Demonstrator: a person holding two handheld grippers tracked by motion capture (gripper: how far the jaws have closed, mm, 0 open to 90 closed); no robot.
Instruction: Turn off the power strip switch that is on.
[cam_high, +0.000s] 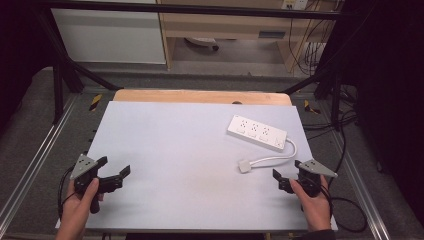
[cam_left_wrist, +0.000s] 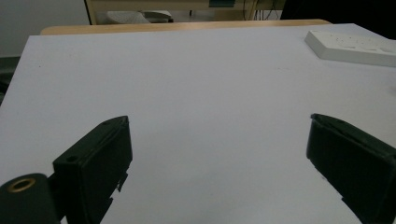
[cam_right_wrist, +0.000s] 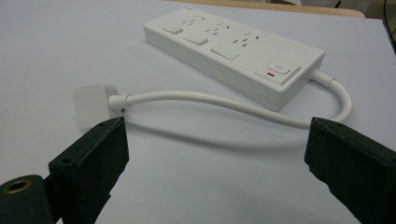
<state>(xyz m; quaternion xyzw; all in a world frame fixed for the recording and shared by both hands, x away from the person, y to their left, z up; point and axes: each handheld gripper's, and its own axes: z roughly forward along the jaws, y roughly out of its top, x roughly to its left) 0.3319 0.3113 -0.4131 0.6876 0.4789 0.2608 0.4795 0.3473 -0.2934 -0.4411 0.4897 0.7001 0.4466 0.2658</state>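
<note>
We saw both grippers, left (cam_high: 116, 167) and right (cam_high: 286, 170), gaping empty near the table's (cam_high: 165, 200) six-o'clock edge; power strip (cam_high: 257, 132) at two o'clock.

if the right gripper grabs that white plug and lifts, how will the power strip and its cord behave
The short cord holds a smooth curve, so it is probably springy rather than limp. Lifting the plug would likely tug the power strip, which may slide on the smooth table. Flat and broad, the strip seems unlikely to tip or roll.
</note>
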